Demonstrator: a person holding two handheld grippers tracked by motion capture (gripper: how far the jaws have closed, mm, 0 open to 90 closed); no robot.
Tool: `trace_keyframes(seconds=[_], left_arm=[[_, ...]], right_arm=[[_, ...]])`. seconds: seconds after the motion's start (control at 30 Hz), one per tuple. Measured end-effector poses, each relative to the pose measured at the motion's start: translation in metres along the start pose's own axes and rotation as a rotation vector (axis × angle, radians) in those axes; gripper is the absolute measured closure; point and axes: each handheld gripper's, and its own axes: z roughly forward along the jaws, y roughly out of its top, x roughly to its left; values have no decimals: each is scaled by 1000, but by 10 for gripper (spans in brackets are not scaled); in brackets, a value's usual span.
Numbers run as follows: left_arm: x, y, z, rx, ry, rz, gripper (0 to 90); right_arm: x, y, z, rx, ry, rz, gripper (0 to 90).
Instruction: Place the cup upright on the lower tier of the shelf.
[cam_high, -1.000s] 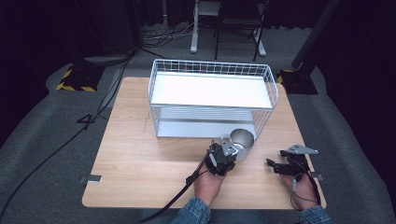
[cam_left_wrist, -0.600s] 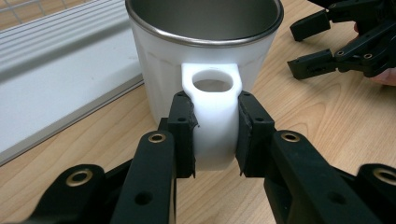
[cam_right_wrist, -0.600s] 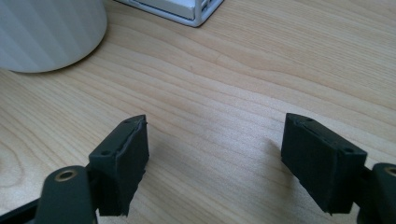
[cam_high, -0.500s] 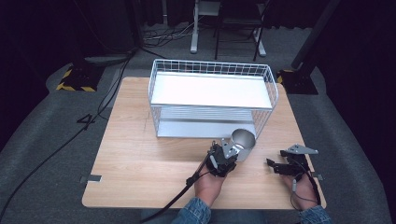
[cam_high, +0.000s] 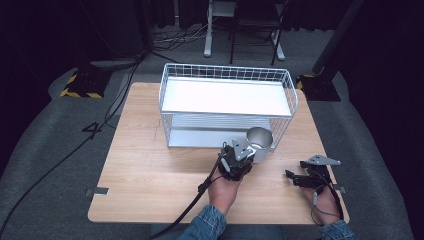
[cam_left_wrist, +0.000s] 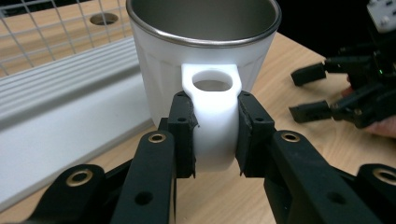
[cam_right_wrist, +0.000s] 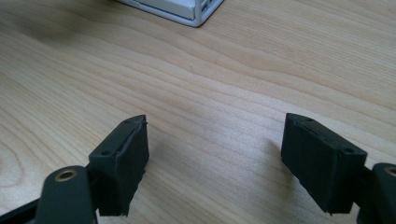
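With our left gripper (cam_left_wrist: 212, 135) clamped on the handle of the white steel-lined mug (cam_high: 259, 143) at the white wire rack's (cam_high: 227, 107) front right corner, right gripper (cam_right_wrist: 215, 158) gaping idle over the surface (cam_high: 150, 165), we should lift it level.

Both sleeves are blue denim, the left sleeve (cam_high: 206, 226) at 6 o'clock in the high view, the right sleeve (cam_high: 337, 231) at 5 o'clock. The left gripper (cam_left_wrist: 215, 135) has 2 matte black jaws with brass-ringed rivets and ribbed pads, plus a black cable (cam_high: 192, 200). The right gripper (cam_right_wrist: 215, 158) carries a grey three-cornered plate (cam_high: 322, 160).
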Motion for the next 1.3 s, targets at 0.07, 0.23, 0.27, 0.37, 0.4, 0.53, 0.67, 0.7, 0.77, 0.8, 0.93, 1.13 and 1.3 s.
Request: trace_keyframes(seconds=[0.07,0.23,0.27,0.37,0.4,0.53,0.67,0.7,0.77,0.8,0.93,1.13,1.3], left_arm=[[4,4,1,-8,6,-13,716],[14,14,4,-34,26,-39,716],[17,17,5,-39,32,-43,716],[20,20,8,-54,35,-49,716],[22,22,8,-57,38,-51,716],[29,29,14,-73,70,-48,716],[34,32,17,-90,95,-37,715],[35,32,17,-90,101,-39,715],[38,32,19,-98,113,-53,716],[40,32,21,-102,123,-61,715],[44,32,25,-107,141,-76,715],[49,31,33,-121,177,-92,715],[52,32,39,-111,192,-97,715]], right_arm=[[0,0,0,0,0,0,235],[0,0,0,-1,2,-2,235],[0,0,0,-1,2,-2,235],[0,0,0,0,2,-1,235],[0,0,0,-1,2,-2,235],[0,0,0,0,2,-1,235],[0,0,0,-1,3,-3,235],[0,0,0,-1,3,-3,235],[0,0,0,0,4,-4,236],[0,0,0,0,5,-5,236],[0,0,0,0,4,-5,236],[0,0,0,0,5,-5,236],[0,0,0,0,6,-7,236]])
